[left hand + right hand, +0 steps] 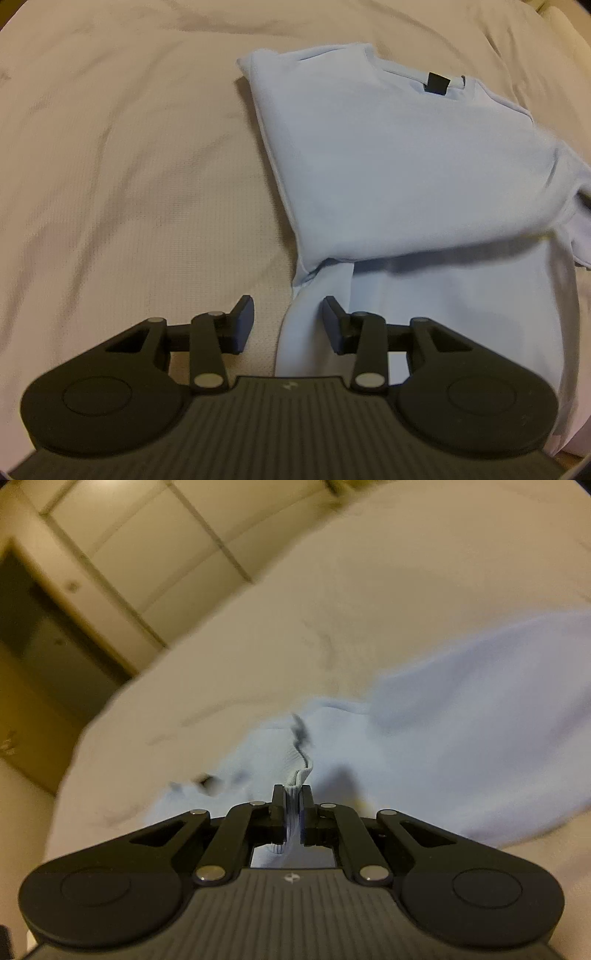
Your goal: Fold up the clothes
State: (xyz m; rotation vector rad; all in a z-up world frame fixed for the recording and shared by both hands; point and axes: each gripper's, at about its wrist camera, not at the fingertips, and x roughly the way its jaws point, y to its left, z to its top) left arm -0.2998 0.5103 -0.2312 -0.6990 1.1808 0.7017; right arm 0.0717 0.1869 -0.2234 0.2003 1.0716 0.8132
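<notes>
One pale blue sweater (388, 166) lies partly folded on the cream bedspread (110, 166), its neck turned away and a small black tag (437, 83) inside the collar, with no writing I can read. Its ribbed edge (301, 775) is pinched between the closed jaws of the right gripper (293, 812) and lifted off the bed. Off to the side, the left gripper (288, 321) hangs part open above the sweater's near edge, gripping nothing.

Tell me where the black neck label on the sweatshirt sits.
In the left wrist view, the black label sits upper right, inside the collar of the light blue sweatshirt lying on the cream bedsheet.
</notes>
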